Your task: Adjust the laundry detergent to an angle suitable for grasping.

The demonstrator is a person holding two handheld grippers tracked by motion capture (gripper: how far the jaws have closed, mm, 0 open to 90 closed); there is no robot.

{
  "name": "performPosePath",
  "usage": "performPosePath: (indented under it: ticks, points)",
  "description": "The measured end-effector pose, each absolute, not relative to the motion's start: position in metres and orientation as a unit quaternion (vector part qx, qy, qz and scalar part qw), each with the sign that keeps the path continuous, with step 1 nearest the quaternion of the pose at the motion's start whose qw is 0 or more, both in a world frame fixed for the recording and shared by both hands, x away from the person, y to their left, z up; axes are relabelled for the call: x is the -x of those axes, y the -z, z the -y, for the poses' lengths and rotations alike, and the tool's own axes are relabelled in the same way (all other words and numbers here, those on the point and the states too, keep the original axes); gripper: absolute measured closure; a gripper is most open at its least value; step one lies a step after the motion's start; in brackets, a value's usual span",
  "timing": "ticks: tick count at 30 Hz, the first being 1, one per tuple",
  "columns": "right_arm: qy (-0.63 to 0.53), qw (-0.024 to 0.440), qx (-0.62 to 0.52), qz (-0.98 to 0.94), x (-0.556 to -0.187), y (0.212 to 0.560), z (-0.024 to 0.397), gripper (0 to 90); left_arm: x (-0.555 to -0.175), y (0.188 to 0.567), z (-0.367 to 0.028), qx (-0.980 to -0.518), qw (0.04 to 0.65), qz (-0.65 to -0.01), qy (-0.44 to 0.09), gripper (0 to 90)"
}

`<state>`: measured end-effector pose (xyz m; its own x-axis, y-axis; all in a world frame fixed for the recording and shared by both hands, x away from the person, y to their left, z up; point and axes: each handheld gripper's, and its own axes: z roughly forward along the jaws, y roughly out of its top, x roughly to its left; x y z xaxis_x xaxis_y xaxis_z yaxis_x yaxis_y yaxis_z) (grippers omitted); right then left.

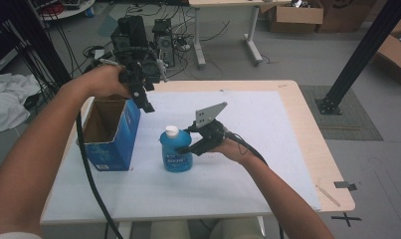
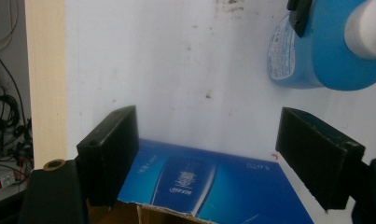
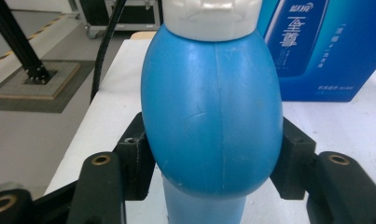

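A rounded blue plastic bottle (image 1: 176, 149) with a white cap (image 1: 171, 131) is standing upright near the middle of the white-covered table (image 1: 267, 149), its label facing you. Your right gripper (image 1: 185, 148) is bracketing its bulging body, one jaw at each side. Just to its left, a blue cardboard box (image 1: 108, 132) is sitting upright with its top open, showing a brown inside, and your left gripper (image 1: 146, 102) is hovering over its rim.

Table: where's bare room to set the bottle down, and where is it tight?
Free: the white mat right of the bottle out to the table edge, the strip in front of it, and the far side behind it. Tight: the gap between bottle and open blue box, with the left gripper above the box.
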<state>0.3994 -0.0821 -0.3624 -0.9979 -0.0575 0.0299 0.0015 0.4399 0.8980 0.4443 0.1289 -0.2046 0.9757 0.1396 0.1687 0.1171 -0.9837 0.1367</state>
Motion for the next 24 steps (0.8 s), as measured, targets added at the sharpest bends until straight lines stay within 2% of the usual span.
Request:
performPosePath:
  ticks: [1, 3, 11, 24]
  points:
    - [0.529, 0.028, -0.016, 0.848, -0.399, 0.362, 0.082, 35.6, -0.444, 0.204, -0.129, -0.992, 0.063, -0.065, -0.089, 22.0]
    - [0.545, 0.031, 0.003, 0.838, -0.401, 0.356, 0.089, 26.1, -0.444, 0.204, -0.129, -0.992, 0.062, -0.064, -0.09, 22.0]
    - [0.517, 0.022, 0.027, 0.855, -0.408, 0.324, 0.126, 16.5, -0.443, 0.203, -0.13, -0.992, 0.058, -0.067, -0.091, 22.0]
    - [0.411, -0.013, 0.079, 0.908, -0.417, 0.284, 0.189, 16.1, -0.444, 0.202, -0.131, -0.991, 0.062, -0.068, -0.094, 22.3]
